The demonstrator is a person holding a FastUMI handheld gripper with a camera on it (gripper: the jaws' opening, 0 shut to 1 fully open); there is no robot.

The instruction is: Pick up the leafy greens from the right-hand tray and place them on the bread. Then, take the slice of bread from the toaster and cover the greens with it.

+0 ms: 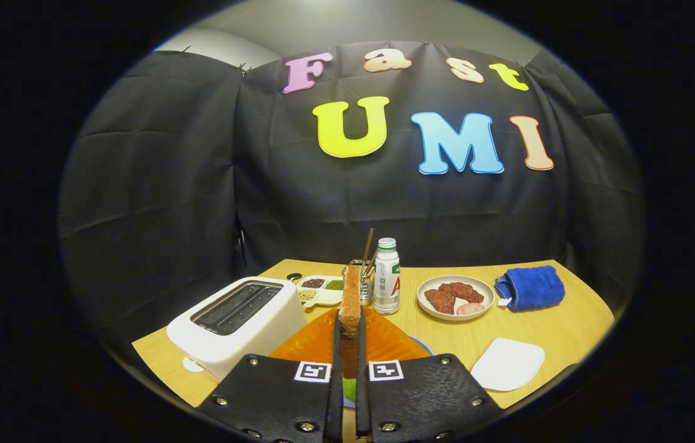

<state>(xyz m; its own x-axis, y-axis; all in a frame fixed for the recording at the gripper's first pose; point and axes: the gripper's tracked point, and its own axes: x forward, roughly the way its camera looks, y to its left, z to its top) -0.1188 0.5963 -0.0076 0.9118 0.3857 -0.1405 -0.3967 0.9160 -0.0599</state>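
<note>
My gripper (348,344) pinches the bread (350,301) tight, up above the orange plate (316,344). The toaster (236,323) looks empty. I think only covering the greens (349,389) is left.

The bottle (387,277) behind the slice of bread (351,299) carries a label with a large red "A"; the smaller print on it is too small to read. Each finger of the hand-held gripper (348,332), which clamps the bread, bears a square black-and-white marker without letters.
</note>
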